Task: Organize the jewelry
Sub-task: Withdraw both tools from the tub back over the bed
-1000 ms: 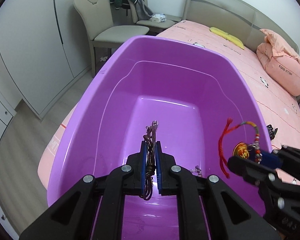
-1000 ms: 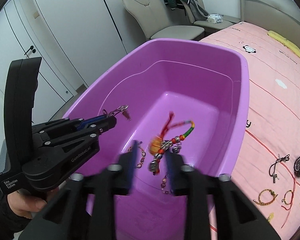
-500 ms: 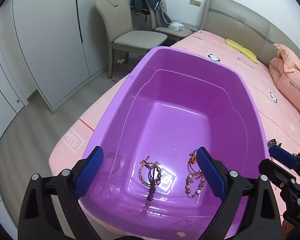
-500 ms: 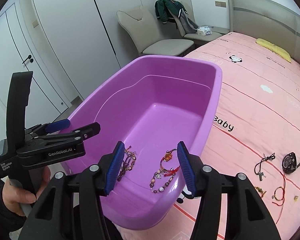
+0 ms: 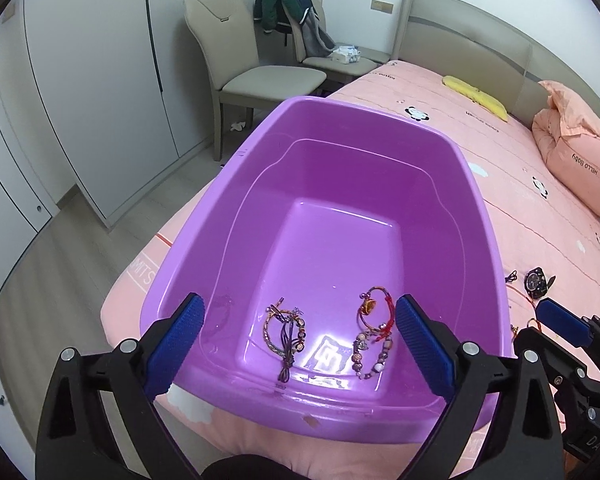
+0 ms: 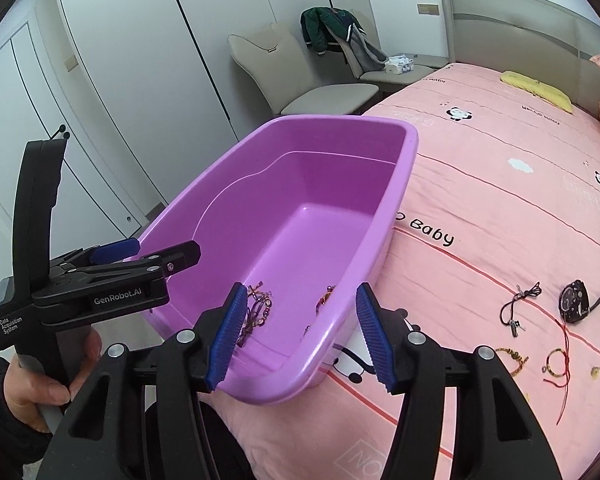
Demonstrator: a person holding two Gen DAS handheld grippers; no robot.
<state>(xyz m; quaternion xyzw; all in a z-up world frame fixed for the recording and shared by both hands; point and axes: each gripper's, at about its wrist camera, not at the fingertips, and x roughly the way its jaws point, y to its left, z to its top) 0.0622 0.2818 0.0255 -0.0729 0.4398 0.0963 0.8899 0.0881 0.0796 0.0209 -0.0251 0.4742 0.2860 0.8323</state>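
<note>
Loose jewelry (image 6: 540,332) lies right of the tub (image 6: 400,184).
Right gripper (image 6: 300,334) is nearer (left gripper (image 5: 296,342) faces tub); both gape wide, nothing held.

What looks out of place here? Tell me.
Several pieces lie loose on the pink bedspread outside the purple bin: a black watch, a black cord, a red string bracelet and a gold bracelet. Nothing looks damaged.

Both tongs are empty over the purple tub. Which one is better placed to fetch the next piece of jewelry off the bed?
Probably the right tongs: open, beside the tub, nearest the watch and bracelets on the bedspread. The left tongs face the tub.
</note>
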